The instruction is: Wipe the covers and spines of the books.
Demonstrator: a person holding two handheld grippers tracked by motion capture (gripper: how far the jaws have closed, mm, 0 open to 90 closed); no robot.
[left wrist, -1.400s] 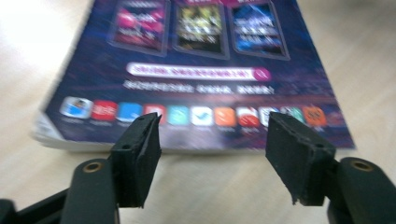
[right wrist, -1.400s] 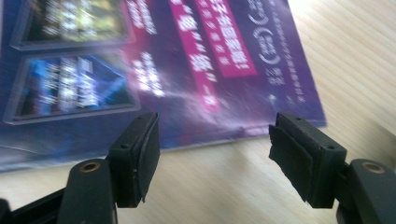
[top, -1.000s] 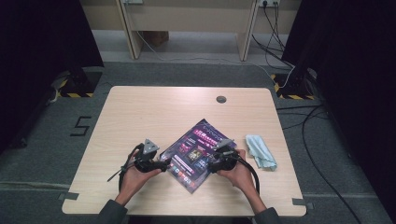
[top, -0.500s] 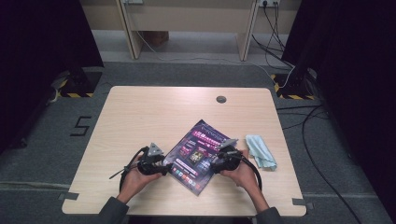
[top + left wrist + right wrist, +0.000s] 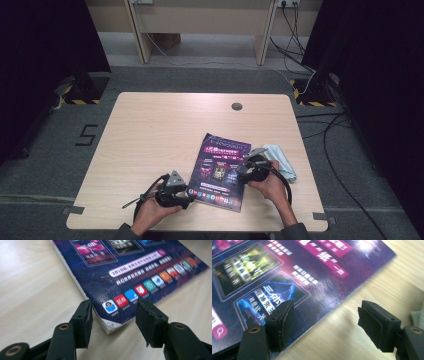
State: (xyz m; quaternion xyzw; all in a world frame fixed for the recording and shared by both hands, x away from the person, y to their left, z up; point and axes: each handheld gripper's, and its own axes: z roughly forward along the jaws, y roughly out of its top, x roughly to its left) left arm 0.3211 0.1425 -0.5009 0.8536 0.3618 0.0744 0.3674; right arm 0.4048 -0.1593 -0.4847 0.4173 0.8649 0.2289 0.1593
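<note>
Magazine (image 5: pixel 220 171): we list one dark purple glossy issue, cover up, lying flat on the counter (image 5: pixel 165 130) near its front edge, turned slightly askew.

Left tool (image 5: pixel 113 315): we find its jaws half apart and straddling the magazine's near corner. One jaw stands against the spine edge, the other over the cover beside the row of coloured app icons. The jaws have just been closing, with that corner between them; we see no pad pressing on the paper. In the high view the left tool (image 5: pixel 189 197) sits at the magazine's lower left corner, in the person's left hand (image 5: pixel 150 212).

Right tool (image 5: pixel 325 320): we find its jaws standing wide across the magazine's long right edge, one jaw over the cover, the other over bare wood; they grip nothing. In the high view the right tool (image 5: pixel 243 171) sits at the middle of that edge, in the right hand (image 5: pixel 270 185).

Cloth (image 5: pixel 281 160): pale blue-green, crumpled, on the counter just beyond the right hand.

Grommet (image 5: pixel 237 106): small, dark, round, near the counter's far edge, well apart from the rest.
</note>
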